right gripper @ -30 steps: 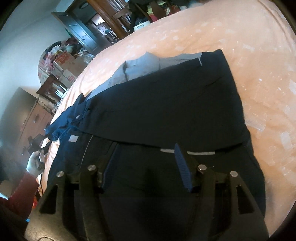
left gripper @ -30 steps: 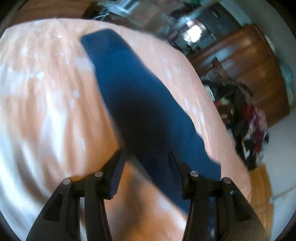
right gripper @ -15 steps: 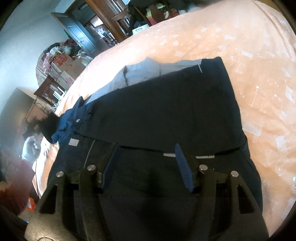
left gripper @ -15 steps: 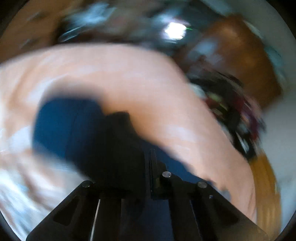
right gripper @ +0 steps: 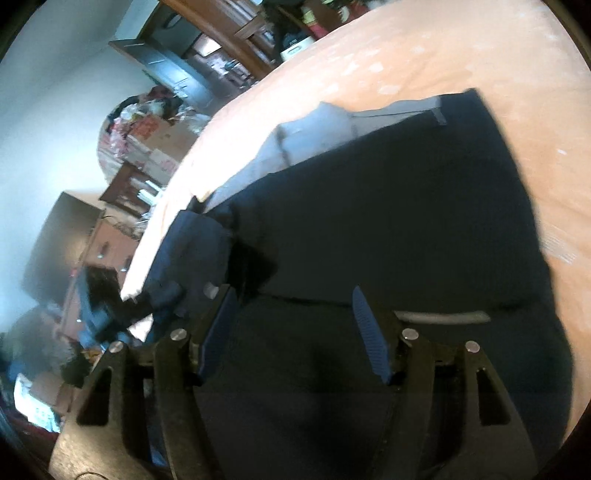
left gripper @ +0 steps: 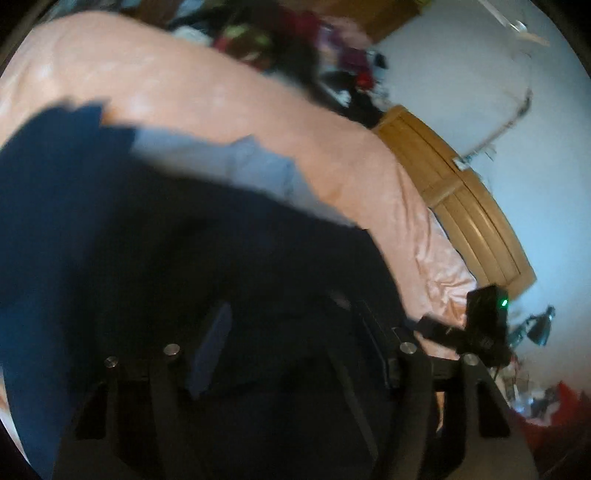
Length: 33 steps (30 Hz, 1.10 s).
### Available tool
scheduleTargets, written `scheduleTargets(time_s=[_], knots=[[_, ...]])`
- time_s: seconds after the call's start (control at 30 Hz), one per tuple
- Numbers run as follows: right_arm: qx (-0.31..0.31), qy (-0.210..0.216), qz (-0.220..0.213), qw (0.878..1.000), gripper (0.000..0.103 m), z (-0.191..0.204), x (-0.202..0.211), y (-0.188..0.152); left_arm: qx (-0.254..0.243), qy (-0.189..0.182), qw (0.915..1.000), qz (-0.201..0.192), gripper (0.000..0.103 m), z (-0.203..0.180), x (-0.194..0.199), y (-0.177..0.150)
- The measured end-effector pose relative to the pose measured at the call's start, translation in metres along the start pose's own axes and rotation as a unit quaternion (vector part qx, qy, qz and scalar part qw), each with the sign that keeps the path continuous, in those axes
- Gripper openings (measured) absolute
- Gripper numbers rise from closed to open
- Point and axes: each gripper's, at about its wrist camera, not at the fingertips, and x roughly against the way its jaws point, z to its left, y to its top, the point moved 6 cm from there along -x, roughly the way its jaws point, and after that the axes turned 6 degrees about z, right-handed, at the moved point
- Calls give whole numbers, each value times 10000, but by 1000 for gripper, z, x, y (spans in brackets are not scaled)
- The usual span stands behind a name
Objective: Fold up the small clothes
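In the right wrist view, the right hand-held gripper sits at the 6 o'clock edge with its blue-padded fingers spread apart and nothing between them. Directly under and ahead of it lies the dark navy garment, spread flat on the bed, with a folded upper layer whose edge crosses just beyond the fingertips. A pale grey strip shows on the cloth at about 3 o'clock from the right finger. Further out, toward 11 o'clock, a light grey garment pokes out from beneath the navy one. At 9 o'clock a bunched blue flap rests at the bed's edge, with the left hand-held gripper's dark body beside it. Beyond are cardboard boxes and a wooden cabinet.

In the blurred left wrist view, the left hand-held gripper hangs over the navy garment, its fingers parted with only cloth beneath them. The grey garment lies past it at 12 o'clock, then the peach bed cover, and a wooden bed frame at 2 o'clock.
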Motion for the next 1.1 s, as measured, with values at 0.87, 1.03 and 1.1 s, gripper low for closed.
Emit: scheduleTargets(time_s=[0.87, 1.03, 1.1], knots=[[650, 922, -82, 9936, 1, 93, -15, 66, -63, -259, 9988, -416, 75, 9, 21, -38], [162, 393, -543, 9976, 1, 30, 26, 96, -98, -322, 9988, -367, 78, 7, 21, -38], [4, 202, -654, 9977, 1, 9, 35, 99, -75, -337, 9988, -360, 78, 8, 22, -38]])
